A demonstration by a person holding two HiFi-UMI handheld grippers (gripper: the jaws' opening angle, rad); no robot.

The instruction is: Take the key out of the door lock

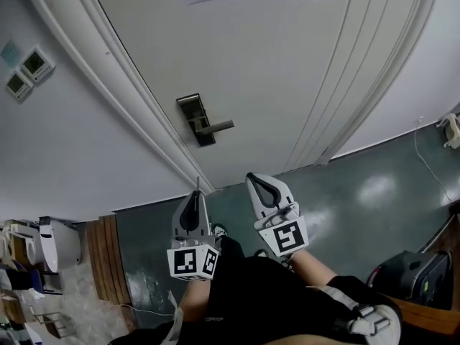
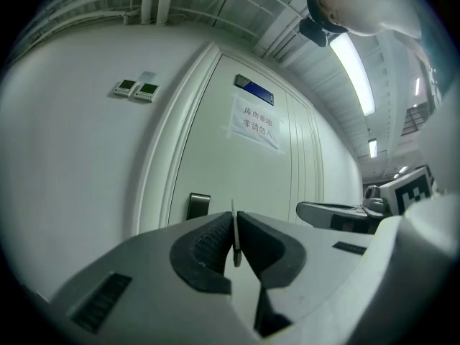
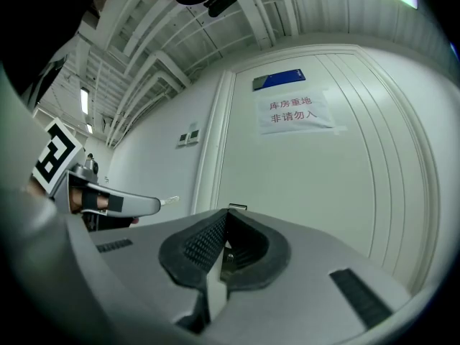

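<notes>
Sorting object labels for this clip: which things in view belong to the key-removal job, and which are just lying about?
Part of the job:
- door lock
- key, already out of the lock and pinched in the left gripper
- right gripper, shut and empty
- door

Just lying about:
- wall panels
- paper notice on the door
- dark bag on the floor

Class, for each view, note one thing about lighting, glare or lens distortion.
Head view: pale glare patches on the dark floor. Left gripper view: the ceiling light is blown out, corners go black. Right gripper view: fisheye bends the door frame.
</notes>
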